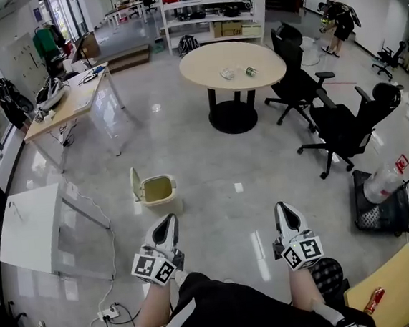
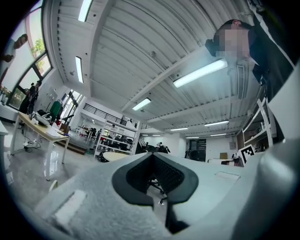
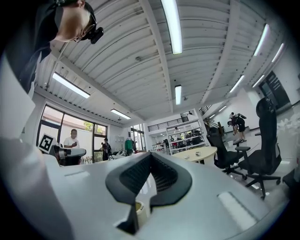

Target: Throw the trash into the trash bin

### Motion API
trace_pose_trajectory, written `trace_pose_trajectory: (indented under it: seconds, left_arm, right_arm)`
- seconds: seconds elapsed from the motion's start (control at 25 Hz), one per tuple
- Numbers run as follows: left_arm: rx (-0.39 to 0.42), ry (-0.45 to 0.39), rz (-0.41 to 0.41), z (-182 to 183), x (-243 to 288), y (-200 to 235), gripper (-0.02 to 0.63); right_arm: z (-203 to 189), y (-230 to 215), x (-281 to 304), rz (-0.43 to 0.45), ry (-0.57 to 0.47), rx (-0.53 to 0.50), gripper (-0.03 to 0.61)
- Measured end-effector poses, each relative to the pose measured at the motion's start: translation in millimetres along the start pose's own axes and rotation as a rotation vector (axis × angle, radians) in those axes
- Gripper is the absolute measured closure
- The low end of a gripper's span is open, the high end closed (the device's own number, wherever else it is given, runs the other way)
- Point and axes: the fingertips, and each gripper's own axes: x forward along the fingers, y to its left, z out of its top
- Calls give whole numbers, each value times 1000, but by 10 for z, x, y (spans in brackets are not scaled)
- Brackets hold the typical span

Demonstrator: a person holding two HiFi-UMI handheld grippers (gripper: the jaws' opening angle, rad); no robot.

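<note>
A small beige trash bin (image 1: 157,190) stands on the floor with its lid flipped open, just ahead of my left gripper (image 1: 170,218). My right gripper (image 1: 282,206) is level with it, farther right. Both are shut and hold nothing. The round table (image 1: 231,67) beyond carries a crumpled clear piece of trash (image 1: 227,73) and a small can (image 1: 251,71). In the left gripper view the left gripper (image 2: 151,155) points toward that table (image 2: 115,156). In the right gripper view the bin (image 3: 138,208) shows below the closed right gripper (image 3: 150,154).
Black office chairs (image 1: 345,128) (image 1: 293,79) stand right of the round table. A white desk (image 1: 31,226) and a wooden desk (image 1: 69,104) are at the left, with a power strip and cables (image 1: 107,314) on the floor. A black cart (image 1: 382,210) sits at the right.
</note>
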Motion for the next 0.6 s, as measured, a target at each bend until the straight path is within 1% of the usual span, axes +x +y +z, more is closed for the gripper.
trace_pose_trajectory:
  seconds: [0.16, 0.32, 0.48, 0.6]
  left_arm:
    - [13, 9, -34, -37, 268, -76, 611]
    - [9, 0, -53, -96, 543, -11, 611]
    - [13, -38, -77, -52, 939, 187, 611]
    - [6, -81, -83, 60, 1274, 347, 611]
  right_arm:
    - [-42, -83, 65, 21, -8, 30, 577]
    - [-68, -209, 192, 7, 5, -10, 575]
    - [92, -325, 451, -13, -20, -66, 575]
    - [245, -494, 685, -48, -43, -71, 575]
